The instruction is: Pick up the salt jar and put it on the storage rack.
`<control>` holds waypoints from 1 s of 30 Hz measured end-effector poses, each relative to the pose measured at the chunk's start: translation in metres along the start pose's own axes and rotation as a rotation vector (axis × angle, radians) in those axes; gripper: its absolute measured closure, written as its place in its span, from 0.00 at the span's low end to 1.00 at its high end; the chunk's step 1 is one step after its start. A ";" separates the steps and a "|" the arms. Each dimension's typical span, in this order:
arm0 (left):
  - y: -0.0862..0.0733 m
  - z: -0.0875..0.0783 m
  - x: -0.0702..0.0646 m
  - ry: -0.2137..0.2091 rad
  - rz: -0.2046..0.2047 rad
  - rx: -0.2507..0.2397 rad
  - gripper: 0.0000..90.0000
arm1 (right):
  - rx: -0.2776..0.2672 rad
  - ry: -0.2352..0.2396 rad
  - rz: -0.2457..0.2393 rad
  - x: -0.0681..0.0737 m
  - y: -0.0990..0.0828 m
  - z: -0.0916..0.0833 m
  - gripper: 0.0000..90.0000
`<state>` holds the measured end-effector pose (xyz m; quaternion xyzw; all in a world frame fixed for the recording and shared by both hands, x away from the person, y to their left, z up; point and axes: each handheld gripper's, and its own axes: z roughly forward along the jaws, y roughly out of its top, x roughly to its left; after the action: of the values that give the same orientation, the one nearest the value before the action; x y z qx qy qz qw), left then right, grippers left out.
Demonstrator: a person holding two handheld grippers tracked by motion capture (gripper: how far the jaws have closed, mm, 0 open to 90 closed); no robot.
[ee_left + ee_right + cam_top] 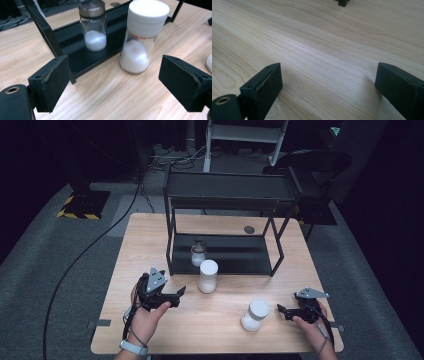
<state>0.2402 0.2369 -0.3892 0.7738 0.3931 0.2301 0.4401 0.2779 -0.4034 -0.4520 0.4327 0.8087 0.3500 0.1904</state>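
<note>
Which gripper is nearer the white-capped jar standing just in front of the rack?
Left. The left gripper sits just left of that jar, jaws open toward it. The right gripper is farther off, beyond the other jar.

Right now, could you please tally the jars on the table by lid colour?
White-lidded jars: 2, one by the rack, one near the right gripper
Metal-lidded jar: 1, on the rack's lower shelf
Total: 3

Dim room, grey carpet (45, 270), wooden table (150, 227), black-and-yellow hazard tape (75, 213) at left
</note>
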 end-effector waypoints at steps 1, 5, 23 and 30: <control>-0.002 0.000 0.000 0.001 -0.004 0.001 0.11 | 0.000 0.000 0.000 0.000 0.000 0.000 0.08; -0.011 0.002 0.001 0.008 -0.015 0.008 0.11 | 0.000 0.000 0.000 0.000 0.000 0.000 0.08; -0.038 0.017 0.002 0.023 -0.044 0.084 0.12 | 0.000 0.000 0.000 0.000 0.000 0.000 0.08; -0.043 0.026 0.003 0.015 -0.051 0.140 0.12 | 0.000 0.000 0.000 0.000 0.000 0.000 0.08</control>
<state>0.2430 0.2390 -0.4393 0.7907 0.4312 0.1966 0.3877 0.2779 -0.4034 -0.4520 0.4329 0.8087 0.3500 0.1903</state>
